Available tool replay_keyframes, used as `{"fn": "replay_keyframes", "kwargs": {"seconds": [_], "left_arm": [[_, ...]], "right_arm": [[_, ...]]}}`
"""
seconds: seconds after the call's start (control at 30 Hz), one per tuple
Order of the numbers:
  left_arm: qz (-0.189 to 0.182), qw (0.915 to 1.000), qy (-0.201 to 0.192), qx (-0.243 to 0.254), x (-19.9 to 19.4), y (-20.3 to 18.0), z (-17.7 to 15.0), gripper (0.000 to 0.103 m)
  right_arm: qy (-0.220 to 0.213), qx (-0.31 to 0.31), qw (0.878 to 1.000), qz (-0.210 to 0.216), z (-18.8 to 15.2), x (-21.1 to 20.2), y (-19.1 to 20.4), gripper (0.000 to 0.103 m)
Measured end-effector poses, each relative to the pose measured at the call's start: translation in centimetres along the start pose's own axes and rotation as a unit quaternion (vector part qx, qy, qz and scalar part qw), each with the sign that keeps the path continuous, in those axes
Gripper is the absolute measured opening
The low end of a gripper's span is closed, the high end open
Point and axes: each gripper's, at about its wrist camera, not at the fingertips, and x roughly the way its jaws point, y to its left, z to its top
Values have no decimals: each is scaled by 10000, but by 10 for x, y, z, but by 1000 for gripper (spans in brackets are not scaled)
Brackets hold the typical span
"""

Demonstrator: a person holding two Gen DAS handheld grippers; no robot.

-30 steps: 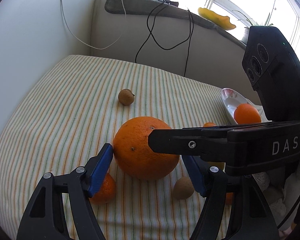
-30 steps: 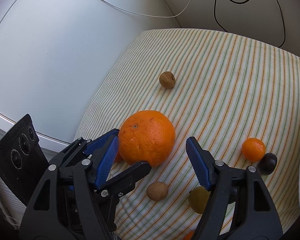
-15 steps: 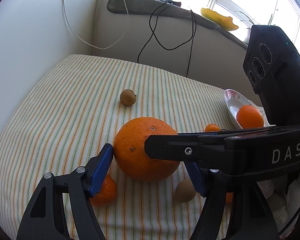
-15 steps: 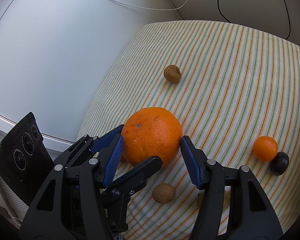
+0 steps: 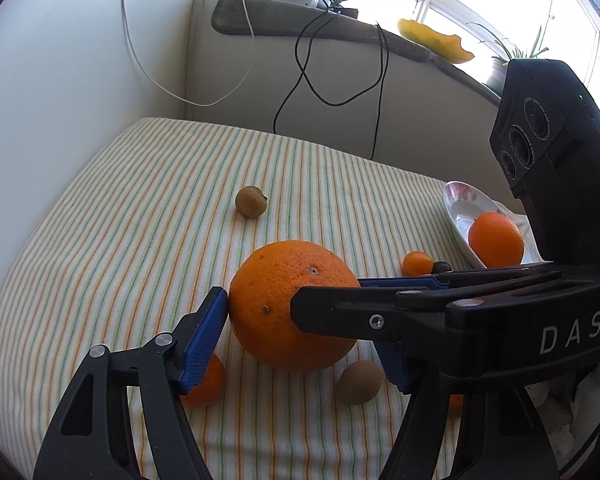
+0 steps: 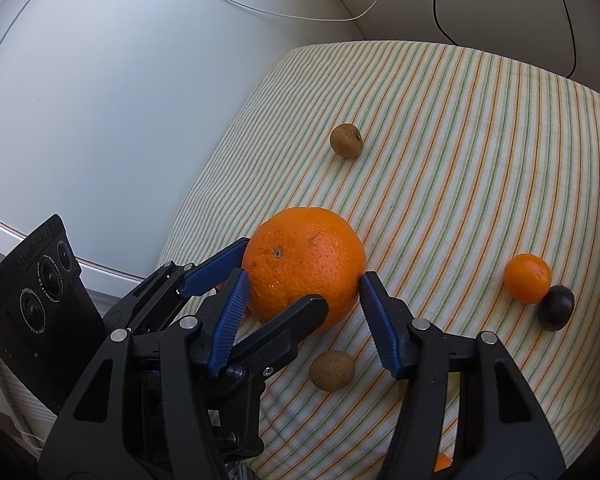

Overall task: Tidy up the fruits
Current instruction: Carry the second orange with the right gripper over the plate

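**Two grippers crowd one big orange**

The large orange [image 6: 304, 268] sits on the striped cloth [image 6: 480, 152], and I have both tools on it at once. My right gripper [image 6: 302, 322] brackets it, blue pads at its flanks, apparently touching; whether they grip firmly I cannot tell. My left gripper [image 5: 300, 340] stands spread, one pad against the orange, the other hidden. Risk: the crossed fingers collide, or a squeeze rolls the orange onto the brown fruit [image 6: 332, 371] just beside it. The plate [image 5: 460, 216] lies beyond the orange, already holding another orange [image 5: 496, 239].
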Motion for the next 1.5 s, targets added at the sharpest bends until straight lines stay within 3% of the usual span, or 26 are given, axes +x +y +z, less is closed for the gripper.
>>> {"fn": "replay_keyframes", "kwargs": {"seconds": [0.6,0.93,1.5], "left_arm": [[-229,9987,-243,388,-9,-47,19,69],[-462,9956,-306,752,1,-95,35,69],[-947,9853,-317,1389,15,-189,43,69]], "right_arm": [[-469,119,9988,-30,-13,-61,-20,60],[-849,354,9957,-144,-16,-107,-45,60],[-1383,767,9864,-457,-51,-199,-101,60]]}}
